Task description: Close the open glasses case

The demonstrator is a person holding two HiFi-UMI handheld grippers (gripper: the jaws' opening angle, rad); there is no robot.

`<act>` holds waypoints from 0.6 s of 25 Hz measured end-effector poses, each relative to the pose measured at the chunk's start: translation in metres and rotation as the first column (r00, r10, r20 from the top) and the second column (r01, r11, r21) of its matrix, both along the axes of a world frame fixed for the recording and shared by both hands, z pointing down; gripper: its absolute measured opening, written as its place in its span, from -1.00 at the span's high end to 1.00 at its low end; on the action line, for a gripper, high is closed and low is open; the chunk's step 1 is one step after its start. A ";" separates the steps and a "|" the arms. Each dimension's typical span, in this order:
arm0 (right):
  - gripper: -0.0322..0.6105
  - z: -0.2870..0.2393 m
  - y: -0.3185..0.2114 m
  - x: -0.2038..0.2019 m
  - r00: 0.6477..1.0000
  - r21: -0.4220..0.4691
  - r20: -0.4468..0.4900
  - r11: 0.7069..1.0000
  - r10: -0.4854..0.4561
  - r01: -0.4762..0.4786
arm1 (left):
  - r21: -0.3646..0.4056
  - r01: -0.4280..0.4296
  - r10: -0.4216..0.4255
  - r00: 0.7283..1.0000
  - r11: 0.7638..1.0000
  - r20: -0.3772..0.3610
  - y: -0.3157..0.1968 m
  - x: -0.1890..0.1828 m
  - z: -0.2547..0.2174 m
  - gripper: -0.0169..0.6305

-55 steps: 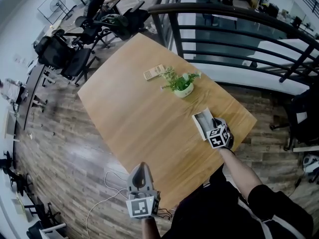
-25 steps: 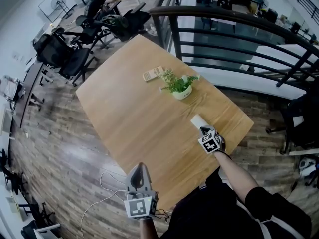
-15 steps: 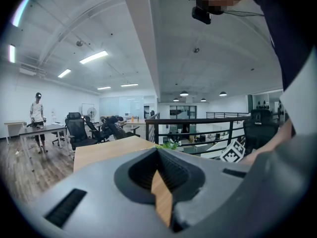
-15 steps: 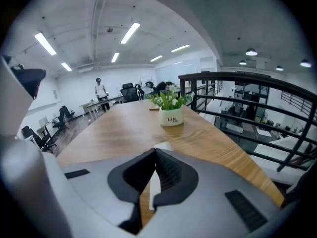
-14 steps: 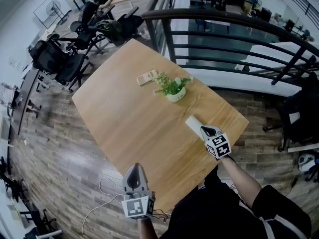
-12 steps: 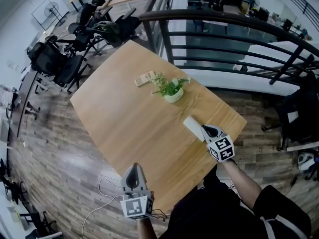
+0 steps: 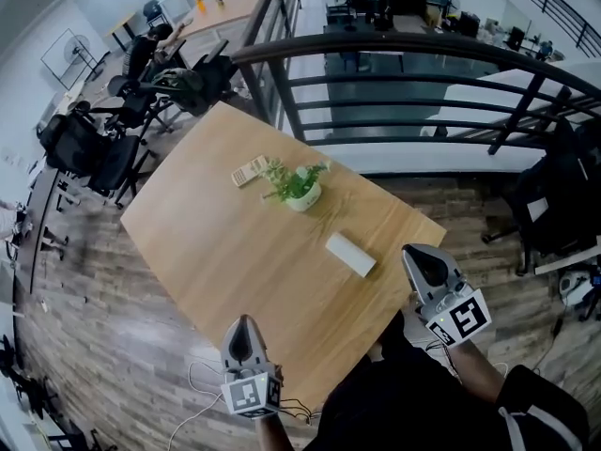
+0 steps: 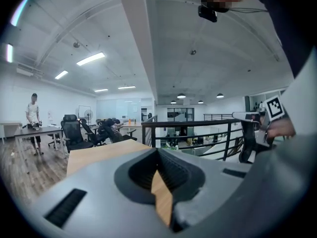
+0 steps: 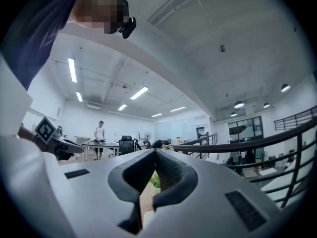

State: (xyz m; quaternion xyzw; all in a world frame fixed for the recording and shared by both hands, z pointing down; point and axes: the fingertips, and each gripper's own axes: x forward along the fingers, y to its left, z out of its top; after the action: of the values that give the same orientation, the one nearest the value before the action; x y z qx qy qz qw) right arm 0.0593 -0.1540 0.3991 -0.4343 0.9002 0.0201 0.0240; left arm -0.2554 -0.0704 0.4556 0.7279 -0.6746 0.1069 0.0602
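The white glasses case (image 7: 350, 254) lies shut on the wooden table (image 7: 225, 252), near its right edge. My right gripper (image 7: 416, 252) hangs above the table's near right corner, to the right of the case and apart from it, shut and empty; in the right gripper view its jaws meet with nothing between them. My left gripper (image 7: 241, 330) hovers at the table's near edge, well left of the case, also shut and empty. Each gripper shows in the other's view: the right gripper (image 8: 250, 116) and the left gripper (image 9: 62, 144).
A small potted plant (image 7: 298, 189) stands just beyond the case, with a flat remote-like object (image 7: 249, 170) behind it. A dark railing (image 7: 423, 73) runs past the table's far side. Office chairs (image 7: 141, 92) crowd the far left. A person (image 9: 99, 132) stands at a distant desk.
The case, open at first, was pushed shut by my right gripper. That gripper has since lifted off it and drawn back to the right. The left gripper barely moved.
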 end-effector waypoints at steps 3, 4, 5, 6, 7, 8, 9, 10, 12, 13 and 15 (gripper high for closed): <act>0.86 -0.012 0.007 0.013 1.000 0.021 -0.015 1.000 0.021 -0.021 | 0.018 -0.007 0.008 0.999 1.000 -0.034 -0.006 0.012 -0.007 0.94; 0.86 -0.013 0.008 0.016 0.999 0.025 -0.025 0.999 0.034 -0.033 | 0.020 -0.012 0.012 0.999 1.000 -0.042 -0.008 0.017 -0.010 0.94; 0.86 -0.013 0.007 0.019 0.998 0.029 -0.042 0.998 0.051 -0.050 | 0.019 -0.016 0.017 0.999 1.000 -0.044 -0.009 0.021 -0.010 0.94; 0.85 -0.013 0.007 0.021 0.996 0.032 -0.056 0.997 0.066 -0.064 | 0.019 -0.021 0.022 0.999 1.000 -0.041 -0.009 0.023 -0.010 0.95; 0.86 -0.013 0.007 0.023 0.996 0.033 -0.058 0.997 0.074 -0.072 | 0.019 -0.025 0.026 0.999 0.999 -0.039 -0.009 0.026 -0.011 0.94; 0.86 -0.014 0.007 0.024 0.996 0.033 -0.051 0.997 0.074 -0.073 | 0.019 -0.028 0.029 0.999 0.999 -0.037 -0.009 0.028 -0.011 0.94; 0.86 -0.015 0.008 0.025 0.996 0.034 -0.046 0.997 0.073 -0.071 | 0.018 -0.029 0.030 0.999 0.999 -0.038 -0.010 0.029 -0.012 0.94; 0.86 -0.015 0.008 0.025 0.996 0.035 -0.045 0.997 0.071 -0.070 | 0.017 -0.030 0.030 0.999 0.999 -0.039 -0.010 0.031 -0.013 0.94; 0.86 -0.015 0.008 0.025 0.997 0.031 -0.040 0.997 0.067 -0.066 | 0.014 -0.034 0.034 0.999 0.999 -0.033 -0.009 0.033 -0.013 0.94; 0.86 -0.014 0.007 0.026 0.997 0.027 -0.034 0.998 0.065 -0.064 | 0.015 -0.037 0.037 0.999 0.999 -0.028 -0.009 0.034 -0.012 0.94; 0.86 -0.013 0.005 0.026 0.998 0.016 -0.024 0.998 0.065 -0.065 | 0.016 -0.035 0.035 0.999 0.999 -0.028 -0.009 0.036 -0.012 0.94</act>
State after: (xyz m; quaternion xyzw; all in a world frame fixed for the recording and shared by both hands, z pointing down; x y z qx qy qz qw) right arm 0.0852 -0.1493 0.3859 -0.4628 0.8857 0.0332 0.0155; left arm -0.2197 -0.0795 0.4432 0.7414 -0.6618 0.0925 0.0623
